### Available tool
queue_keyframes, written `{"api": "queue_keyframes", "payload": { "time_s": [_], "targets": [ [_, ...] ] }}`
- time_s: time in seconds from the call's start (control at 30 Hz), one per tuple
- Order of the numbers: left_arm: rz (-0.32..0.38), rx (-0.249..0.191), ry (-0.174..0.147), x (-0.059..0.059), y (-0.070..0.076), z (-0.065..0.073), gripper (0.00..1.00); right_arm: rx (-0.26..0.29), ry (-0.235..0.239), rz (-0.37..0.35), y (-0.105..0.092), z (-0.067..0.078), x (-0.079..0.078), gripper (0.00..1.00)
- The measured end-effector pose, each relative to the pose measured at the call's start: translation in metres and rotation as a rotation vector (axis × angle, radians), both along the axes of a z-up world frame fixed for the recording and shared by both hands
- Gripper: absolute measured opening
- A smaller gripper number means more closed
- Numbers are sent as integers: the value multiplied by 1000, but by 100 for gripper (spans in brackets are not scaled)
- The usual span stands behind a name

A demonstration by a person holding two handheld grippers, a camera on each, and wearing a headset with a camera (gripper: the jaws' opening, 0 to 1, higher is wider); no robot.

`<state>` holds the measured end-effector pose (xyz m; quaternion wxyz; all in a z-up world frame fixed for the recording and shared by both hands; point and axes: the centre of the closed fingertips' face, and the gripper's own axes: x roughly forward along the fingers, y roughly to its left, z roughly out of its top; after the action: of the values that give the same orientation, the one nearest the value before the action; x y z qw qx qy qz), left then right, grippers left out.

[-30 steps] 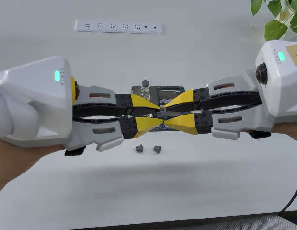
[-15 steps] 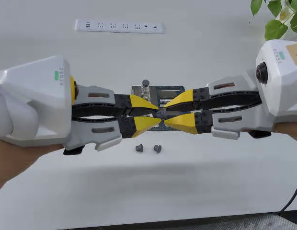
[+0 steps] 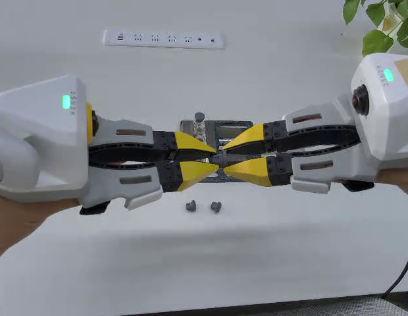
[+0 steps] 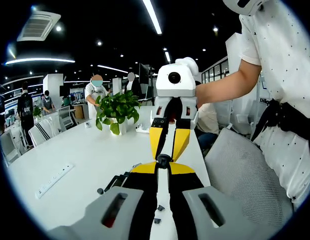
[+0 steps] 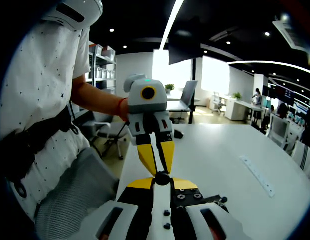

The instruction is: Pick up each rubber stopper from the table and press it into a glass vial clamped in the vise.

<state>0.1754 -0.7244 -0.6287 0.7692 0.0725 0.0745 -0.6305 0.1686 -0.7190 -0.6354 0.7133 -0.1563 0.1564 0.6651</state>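
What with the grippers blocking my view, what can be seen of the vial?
The vial is small, clear glass, upright at the left end of the vise, with a dark grey stopper in its mouth. A yellow jaw of the left gripper hides its lower part; whether they touch is unclear.

White hand-held grippers [image 3: 216, 160] [image 3: 223, 162], yellow-tipped black jaws, green lights [image 3: 66, 102], dotted shirt [image 4: 285, 60]

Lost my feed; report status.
Left tongs, right tongs tip to tip over vise, both pinching dark piece. Two stoppers loose on table. One vial capped. Nothing blocking.
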Motion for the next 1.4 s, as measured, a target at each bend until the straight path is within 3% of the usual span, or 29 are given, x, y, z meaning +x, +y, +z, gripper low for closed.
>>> {"api": "queue_keyframes", "payload": {
  "time_s": [0.97, 1.4],
  "targets": [
    [-6, 13, 14, -3, 2, -5, 4, -9, 3, 3, 2, -2, -2, 6],
    [6, 8, 17, 0, 3, -8, 4, -12, 28, -12, 1, -6, 2, 6]
  ]
}}
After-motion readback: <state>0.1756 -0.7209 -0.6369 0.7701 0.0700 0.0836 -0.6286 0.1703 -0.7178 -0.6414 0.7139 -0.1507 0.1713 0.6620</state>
